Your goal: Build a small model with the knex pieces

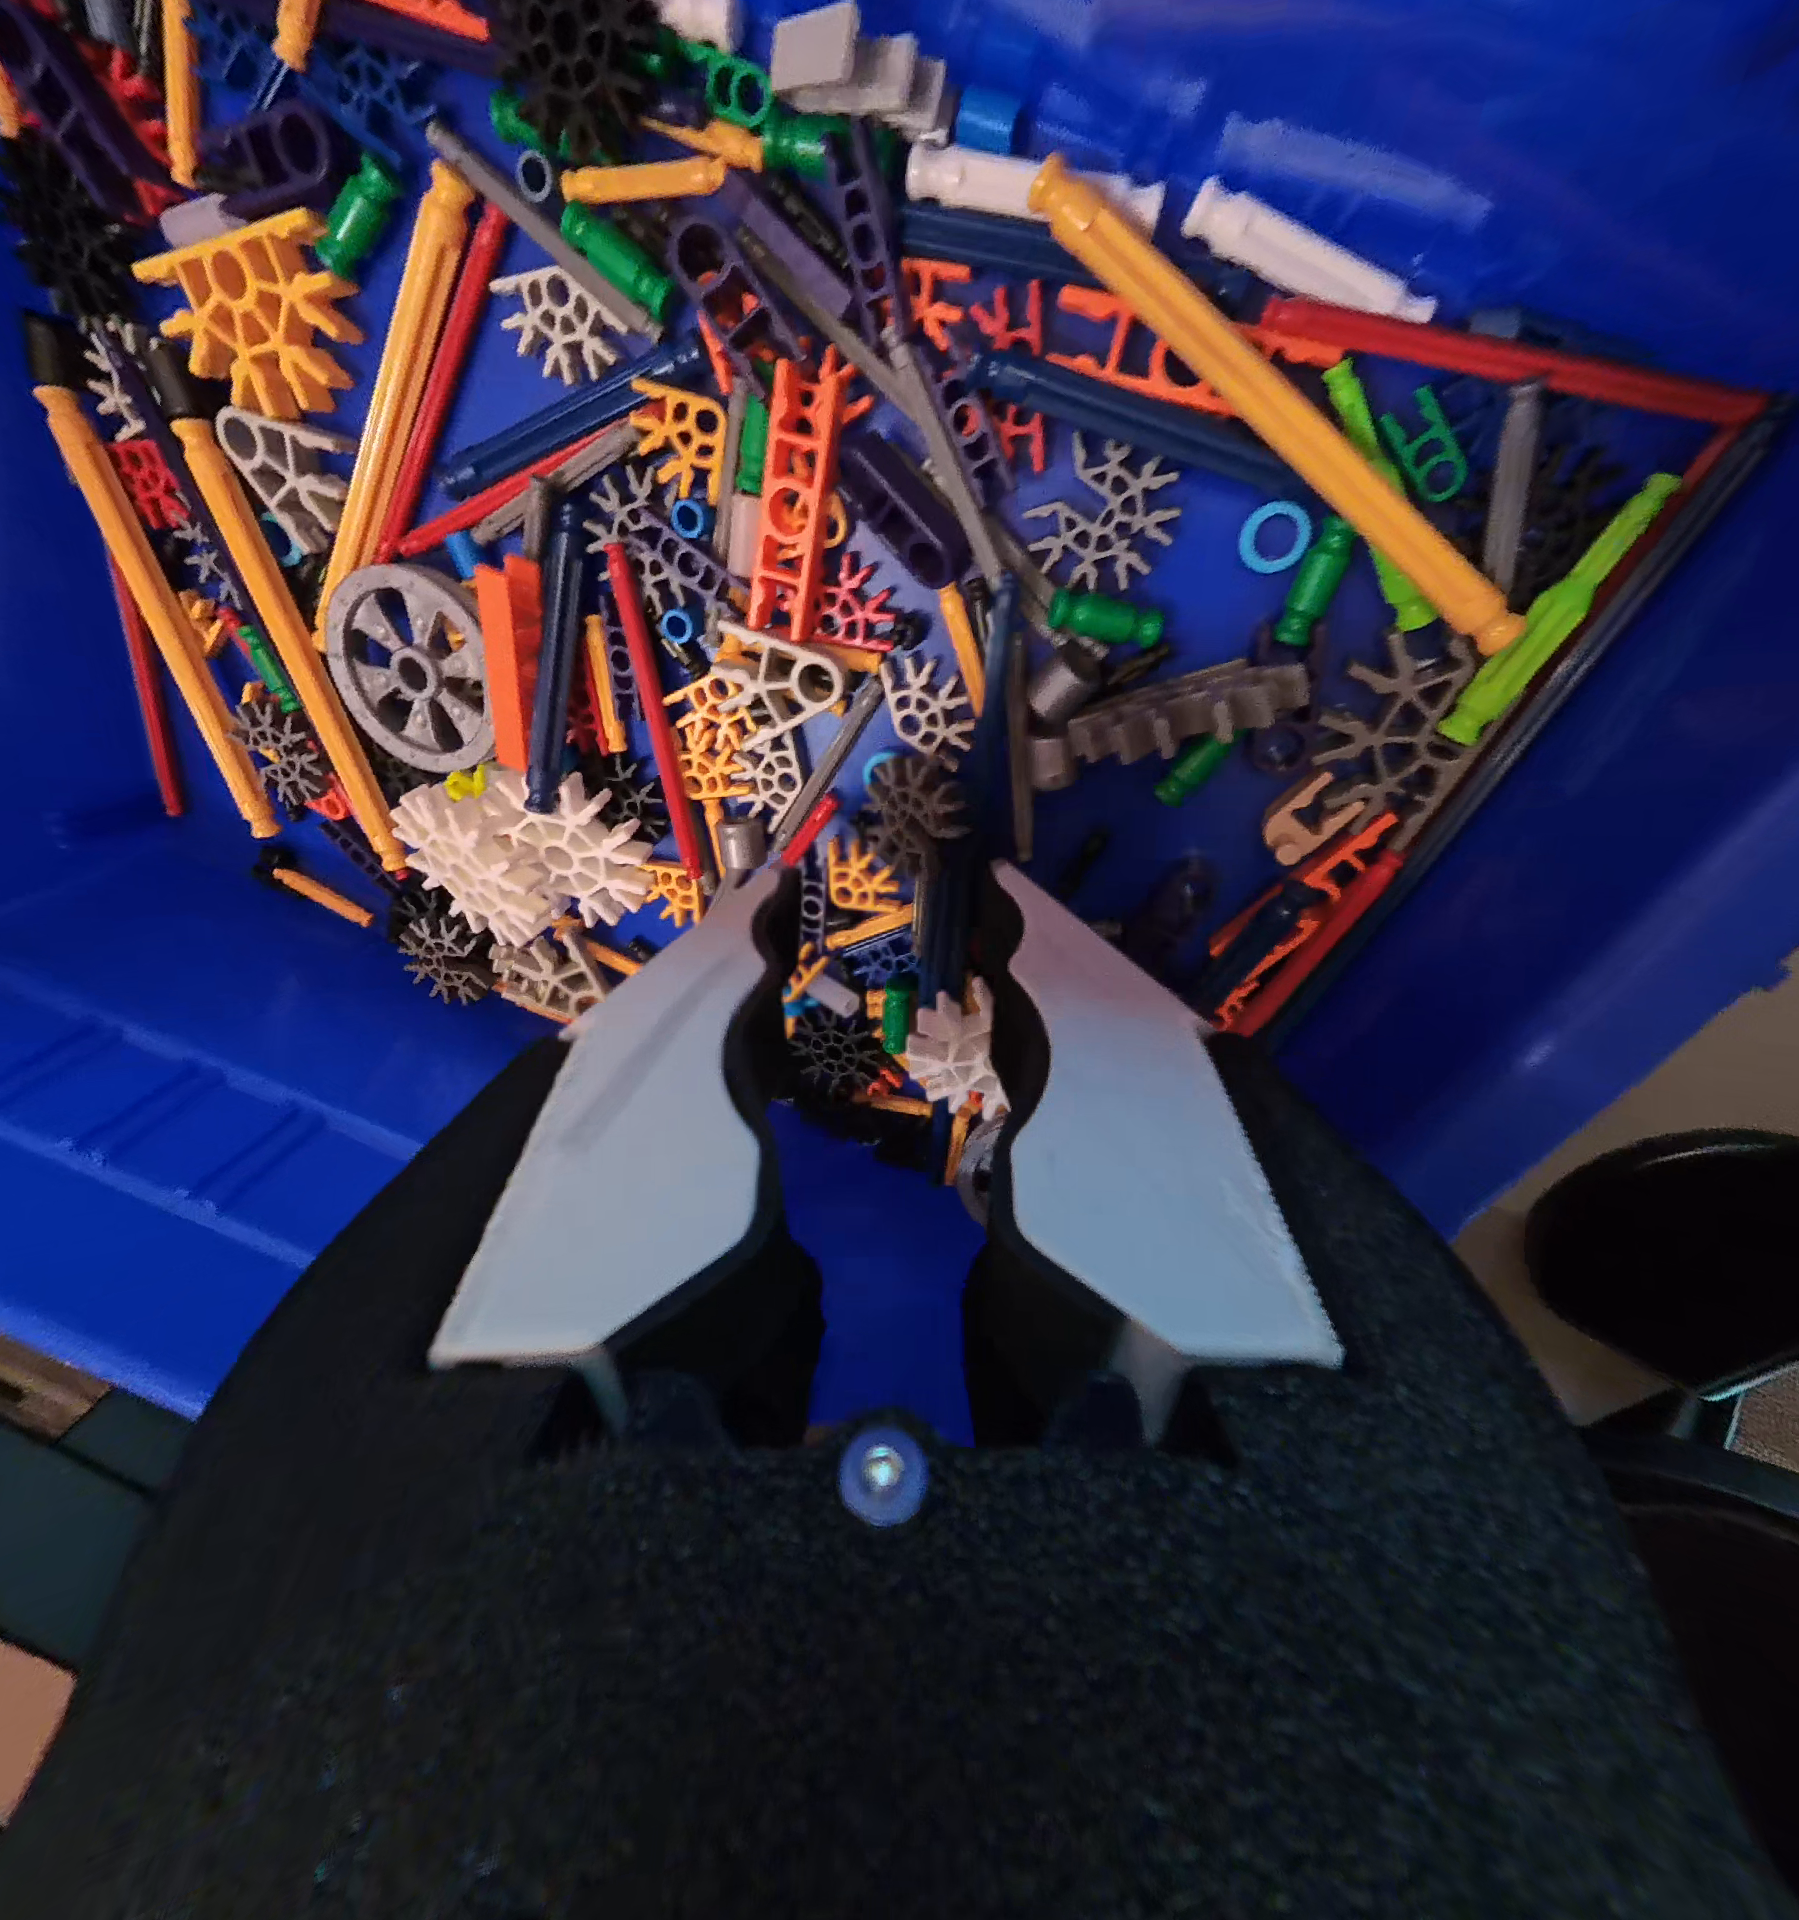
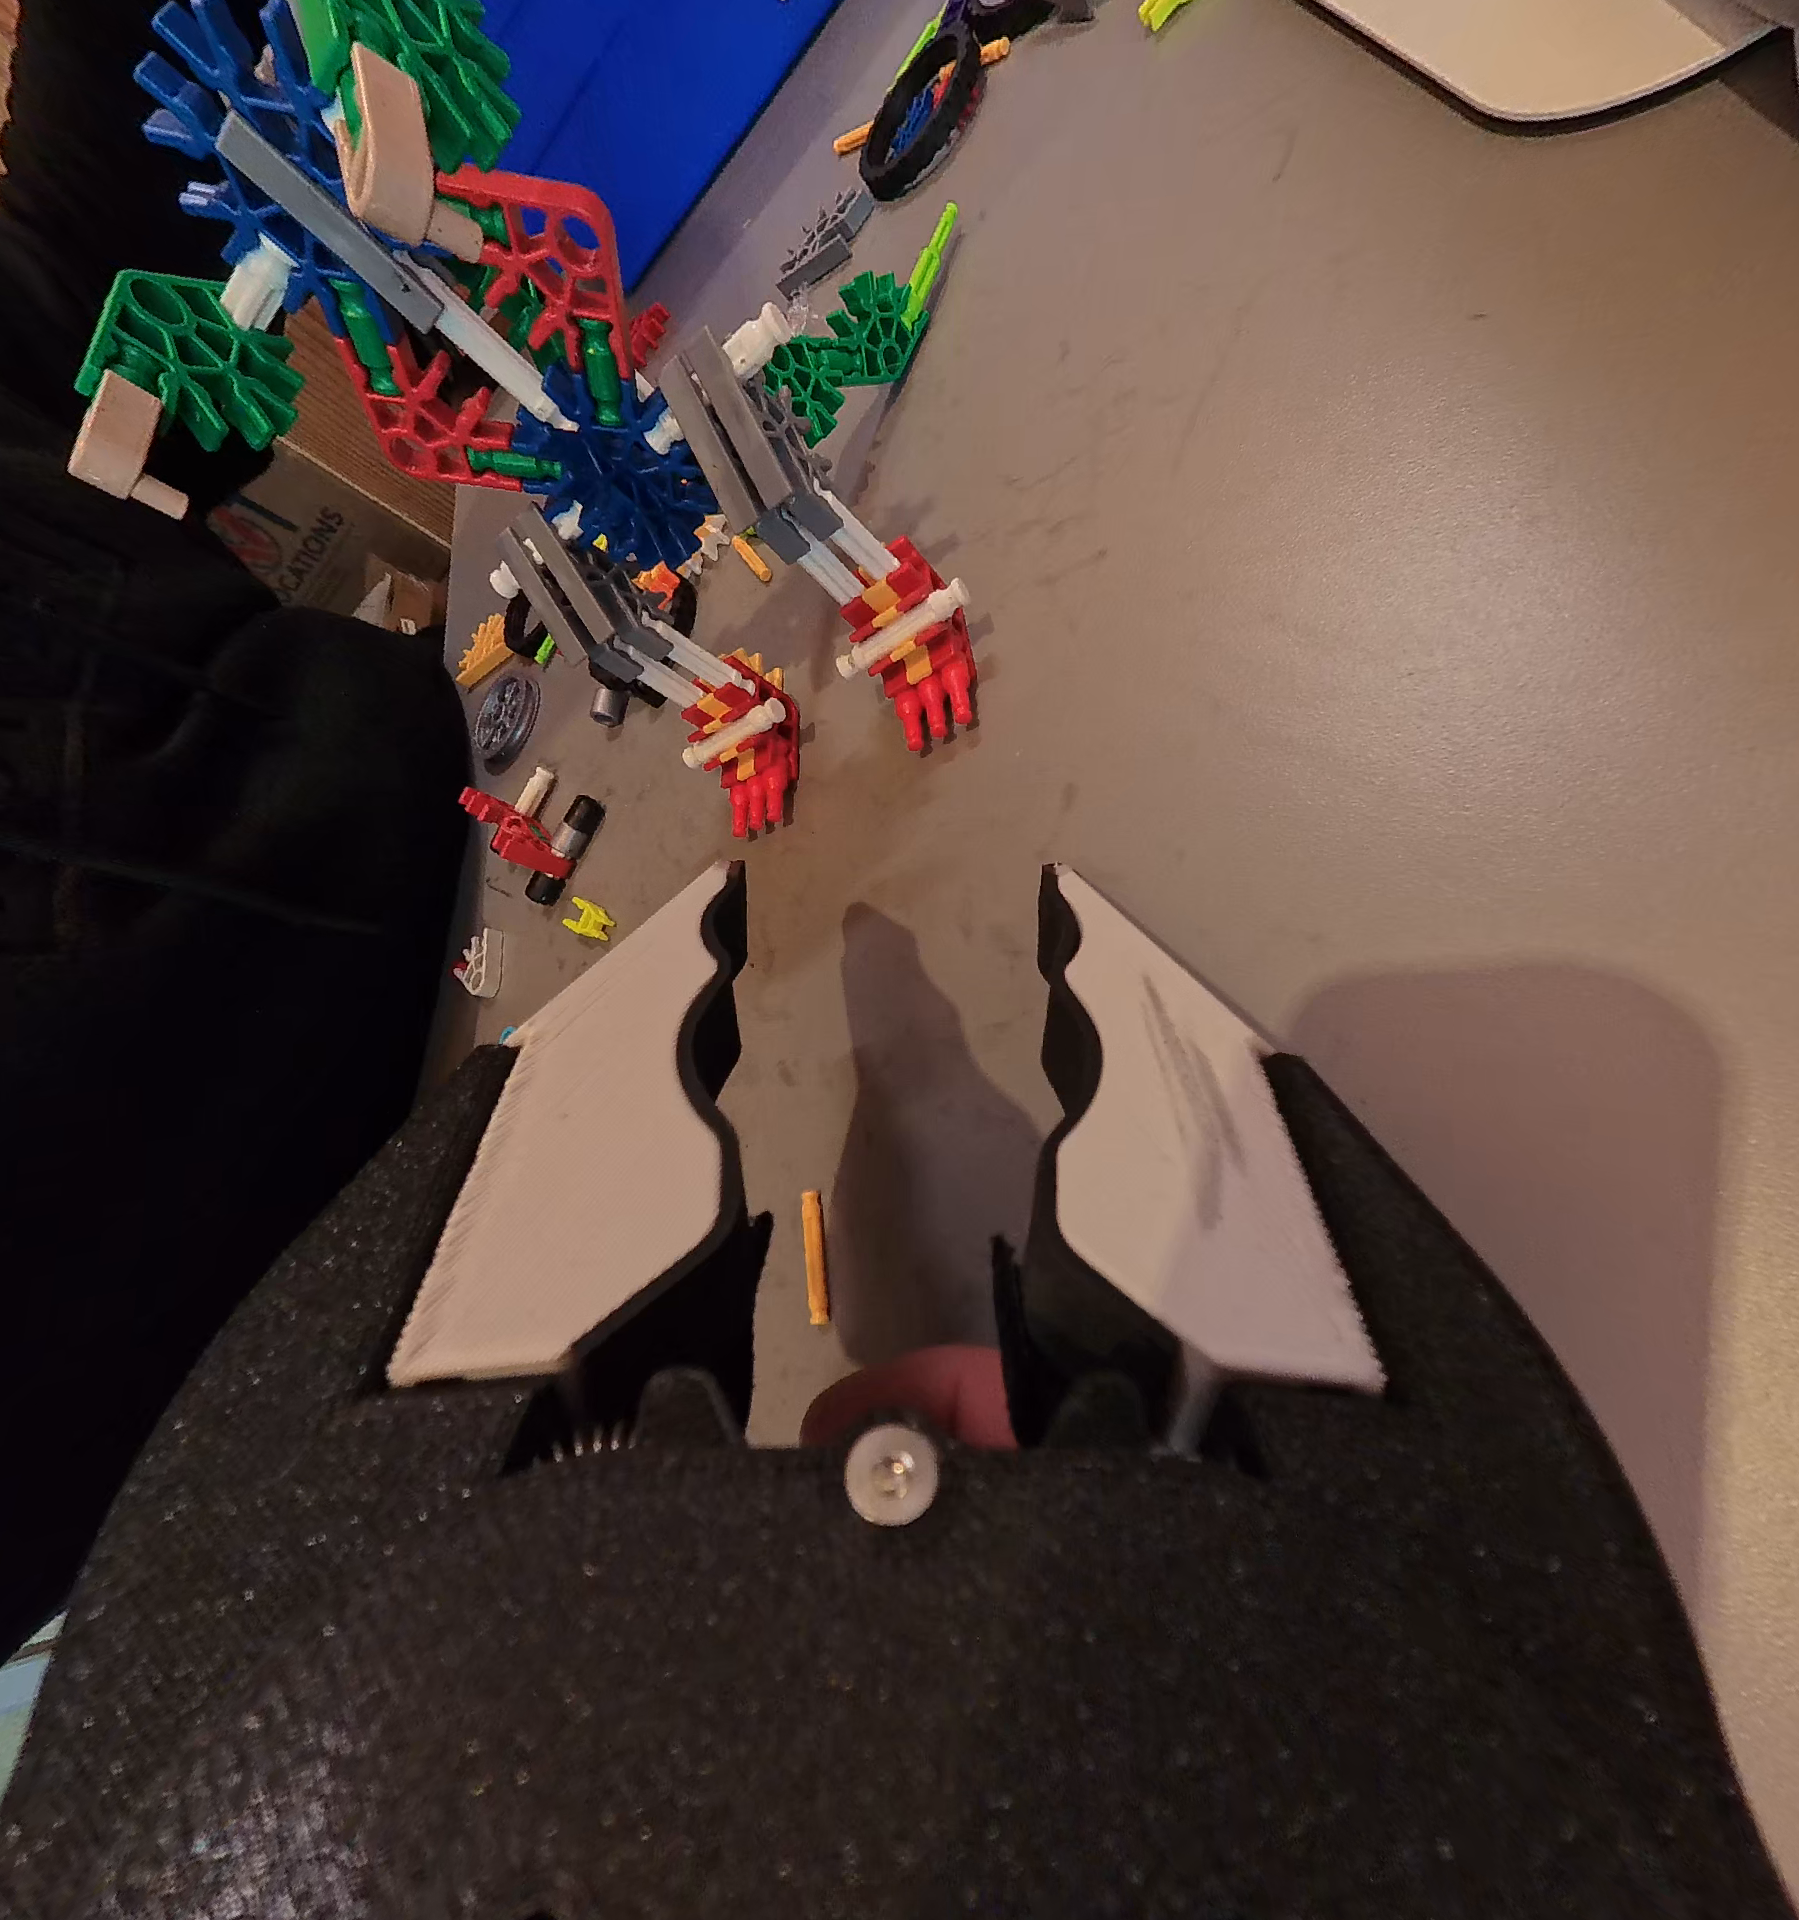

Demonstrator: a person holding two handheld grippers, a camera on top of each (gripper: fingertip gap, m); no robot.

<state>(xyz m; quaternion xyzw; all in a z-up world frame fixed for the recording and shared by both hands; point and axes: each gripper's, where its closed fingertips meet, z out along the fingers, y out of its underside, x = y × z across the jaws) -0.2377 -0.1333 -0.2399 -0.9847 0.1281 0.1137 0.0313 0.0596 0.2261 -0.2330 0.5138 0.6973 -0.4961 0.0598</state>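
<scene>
My left gripper [image 1: 887,883] is open and empty, hanging over a blue plastic bin [image 1: 199,1039] full of loose construction-toy rods and connectors. Its tips are just above a cluster with a dark blue rod [image 1: 988,727], a red rod [image 1: 810,829] and an orange connector [image 1: 859,878]. A white snowflake connector [image 1: 521,847] lies to the left of the tips. My right gripper [image 2: 890,883] is open and empty above a grey table [image 2: 1394,623]. A figure built from the toy parts [image 2: 604,468] with two red feet [image 2: 760,748] lies ahead of it. A short yellow rod [image 2: 814,1257] lies between its fingers.
A grey spoked wheel [image 1: 412,670] and a grey gear strip [image 1: 1175,707] lie in the bin. Small loose parts [image 2: 536,831] lie at the table's left edge, a black wheel [image 2: 921,120] lies far back, and the blue bin [image 2: 646,114] stands beyond. Spacing between my two grippers at the tips: around 45 cm. My left gripper's tips are some 9 cm from the grey spoked wheel [image 1: 412,670].
</scene>
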